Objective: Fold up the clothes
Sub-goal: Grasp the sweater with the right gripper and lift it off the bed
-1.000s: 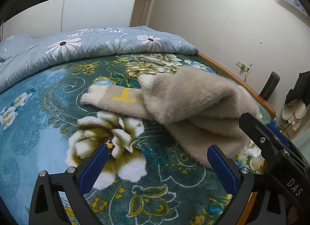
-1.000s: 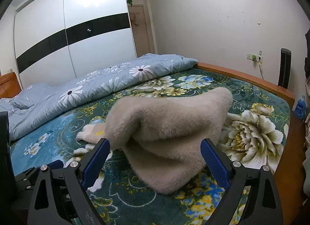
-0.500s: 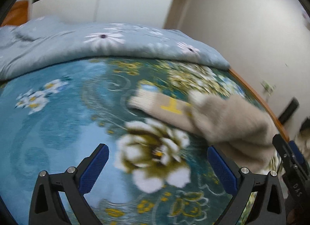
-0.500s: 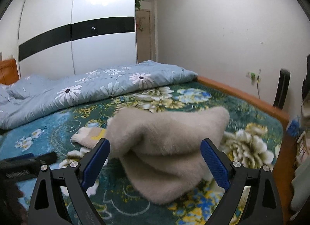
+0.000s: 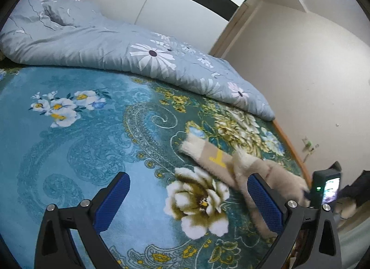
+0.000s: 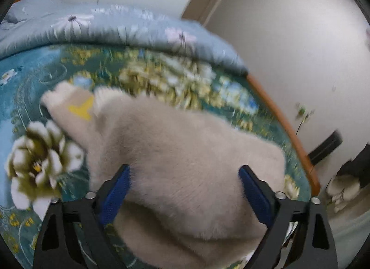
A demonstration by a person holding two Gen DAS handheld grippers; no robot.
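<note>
Right gripper [image 6: 185, 190] hangs spread over a blurred beige fleece garment [image 6: 185, 165] (near edge cut off); left gripper [image 5: 188, 199], spread, holds nothing above the floral bedspread [image 5: 81, 153].

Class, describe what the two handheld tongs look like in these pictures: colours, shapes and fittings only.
Both the left tongs and the right tongs have black, angular, open-framed fingers with silver round bolt heads. The inner faces carry long blue pads with a fine mesh texture. No cables or sleeves show.
</note>
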